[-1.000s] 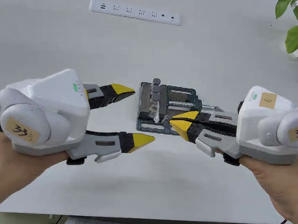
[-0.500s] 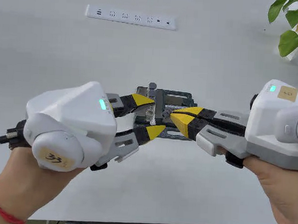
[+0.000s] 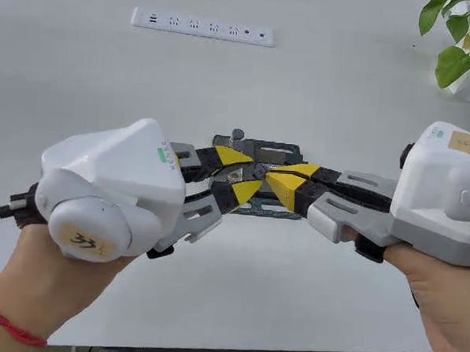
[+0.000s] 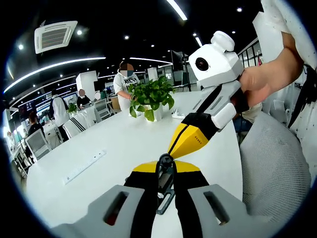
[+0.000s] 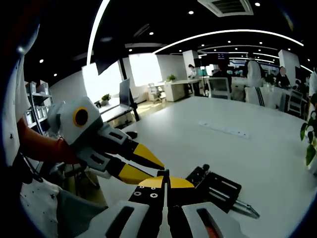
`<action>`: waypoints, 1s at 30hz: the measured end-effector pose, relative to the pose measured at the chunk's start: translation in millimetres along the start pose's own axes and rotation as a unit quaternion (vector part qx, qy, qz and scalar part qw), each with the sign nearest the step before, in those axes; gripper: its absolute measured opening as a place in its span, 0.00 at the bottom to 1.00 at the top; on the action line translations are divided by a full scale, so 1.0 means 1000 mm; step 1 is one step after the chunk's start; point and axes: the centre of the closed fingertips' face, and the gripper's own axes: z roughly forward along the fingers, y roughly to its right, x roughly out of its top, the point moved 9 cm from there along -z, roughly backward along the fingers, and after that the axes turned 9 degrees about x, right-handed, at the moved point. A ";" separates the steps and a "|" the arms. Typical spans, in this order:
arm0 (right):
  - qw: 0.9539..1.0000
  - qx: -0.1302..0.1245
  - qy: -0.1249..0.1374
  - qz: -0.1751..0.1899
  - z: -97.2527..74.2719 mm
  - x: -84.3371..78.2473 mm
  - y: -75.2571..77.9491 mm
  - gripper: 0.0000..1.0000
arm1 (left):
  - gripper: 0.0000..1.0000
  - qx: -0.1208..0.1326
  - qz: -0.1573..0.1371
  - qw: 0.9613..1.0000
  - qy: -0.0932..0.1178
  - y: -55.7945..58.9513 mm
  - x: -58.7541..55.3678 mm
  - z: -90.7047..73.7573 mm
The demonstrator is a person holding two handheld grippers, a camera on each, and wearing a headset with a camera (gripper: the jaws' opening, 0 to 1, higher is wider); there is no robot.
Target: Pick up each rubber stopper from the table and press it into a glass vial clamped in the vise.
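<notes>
A dark metal vise (image 3: 287, 153) sits mid-table and clamps a small glass vial (image 3: 236, 175). My left gripper (image 3: 237, 174) comes in from the left, its yellow-tipped jaws narrowed onto the vial from either side. In the left gripper view a slim dark-and-glassy piece sits in the narrow slot between the jaws of the left gripper (image 4: 166, 171). My right gripper (image 3: 273, 179) reaches in from the right with its jaws shut. Its tips press against a small dark cap at the vial's top. Whether that cap is a rubber stopper is too small to tell. The vise (image 5: 218, 186) lies just beyond the right gripper (image 5: 163, 179).
A white power strip (image 3: 202, 26) lies at the table's far edge. A potted plant (image 3: 458, 46) stands at the far right corner. The white tabletop (image 3: 277, 273) spreads in front of the vise. People and office desks are in the background.
My left gripper has swung in from the left and narrowed from wide open down onto the vial. The right gripper, shut throughout, has edged in to meet it at the vise.
</notes>
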 end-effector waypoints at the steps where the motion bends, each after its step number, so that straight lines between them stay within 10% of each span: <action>1: 1.000 0.000 0.001 0.001 0.000 0.000 0.000 0.00 | 0.07 0.001 0.002 1.000 -0.001 0.000 0.000 0.000; 30: 0.999 0.003 0.019 0.031 0.001 0.002 -0.001 0.00 | 0.05 -0.001 -0.048 0.999 0.015 -0.005 0.000 -0.003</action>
